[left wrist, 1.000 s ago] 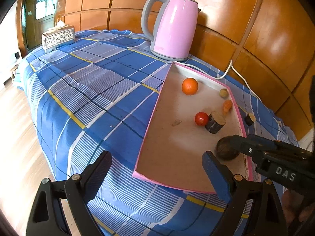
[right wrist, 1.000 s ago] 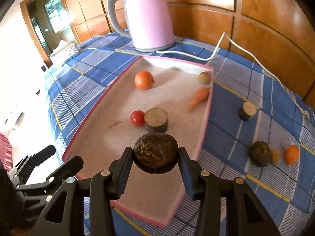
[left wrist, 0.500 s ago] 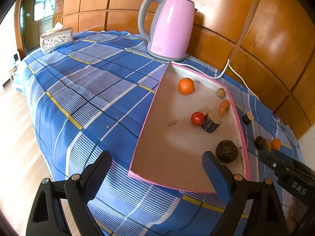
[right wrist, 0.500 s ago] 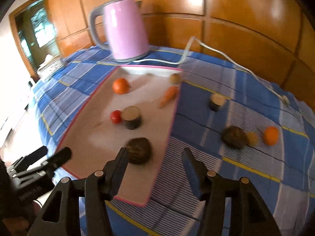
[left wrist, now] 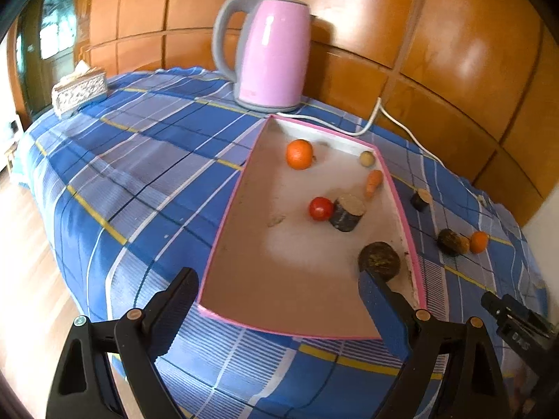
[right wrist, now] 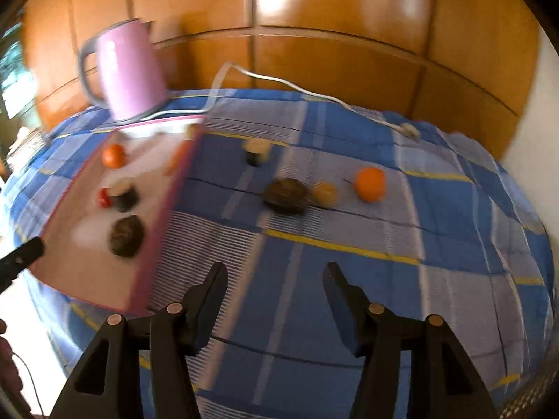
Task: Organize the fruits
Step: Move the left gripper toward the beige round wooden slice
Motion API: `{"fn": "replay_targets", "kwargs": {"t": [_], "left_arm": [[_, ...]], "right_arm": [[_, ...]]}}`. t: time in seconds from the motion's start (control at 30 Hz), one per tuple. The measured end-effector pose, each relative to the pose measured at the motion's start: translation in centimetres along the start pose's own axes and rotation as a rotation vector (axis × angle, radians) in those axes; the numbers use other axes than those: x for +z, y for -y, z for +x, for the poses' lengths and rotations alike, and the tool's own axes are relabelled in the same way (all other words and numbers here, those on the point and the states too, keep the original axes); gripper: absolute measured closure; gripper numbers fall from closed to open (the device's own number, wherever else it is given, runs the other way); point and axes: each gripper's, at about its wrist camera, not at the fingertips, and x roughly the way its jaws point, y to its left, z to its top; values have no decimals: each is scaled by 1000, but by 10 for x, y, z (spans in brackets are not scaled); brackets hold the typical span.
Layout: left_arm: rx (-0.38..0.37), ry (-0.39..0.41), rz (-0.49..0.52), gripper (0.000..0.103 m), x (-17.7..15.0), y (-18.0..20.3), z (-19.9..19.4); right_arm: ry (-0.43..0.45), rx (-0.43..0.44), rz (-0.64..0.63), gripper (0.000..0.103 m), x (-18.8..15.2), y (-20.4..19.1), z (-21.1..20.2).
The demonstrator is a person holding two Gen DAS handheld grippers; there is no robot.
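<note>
Your worktop [left wrist: 146, 160], under its blue plaid cloth, carries the pink kettle [left wrist: 269, 56] at the back edge; the pink-rimmed tray [left wrist: 223, 223] lies before it, presumably the collecting place, since an orange [left wrist: 299, 154], carrot [left wrist: 374, 183], tomato [left wrist: 320, 208], cut log-like piece [left wrist: 347, 212] and dark round fruit [left wrist: 379, 261] already sit inside; loose on the cloth toward the right edge wait another dark fruit [right wrist: 285, 195], a pale small fruit [right wrist: 325, 193], a second orange [right wrist: 371, 184] and a cut piece [right wrist: 258, 151]; your right tongs [right wrist: 276, 300] are spread and empty, aimed toward these; your left tongs [left wrist: 279, 309] are spread, hovering at the tray's near rim.
</note>
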Motion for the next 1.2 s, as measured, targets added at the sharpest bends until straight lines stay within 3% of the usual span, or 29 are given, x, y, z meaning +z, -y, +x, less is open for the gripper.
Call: {"fn": "replay_targets", "kwargs": {"t": [0.23,0.5,0.7,0.83,0.93,1.03,1.2], "left_arm": [[-36,20,136,10,14,33,-5],[-110,-52,242,24,35,76,10],[-176,-77,305,25,60,120,26],[-229,-121,364,27,76,156,50],[-237,-171,394,38,84,179,75],[-224,-197,406,46,91,194,97],[-189,-269,431,47,98,222,141]], "right_arm": [[-20,-128,148,45,-16,57,4],[-37,-163,243,45,-32,95,4],[-32,-182,269,45,-38,109,4],[-30,-192,282,45,-41,116,6],[-30,-191,285,45,-41,119,8],[-25,-193,280,45,-41,121,7],[-25,-191,291,45,-41,127,8]]}}
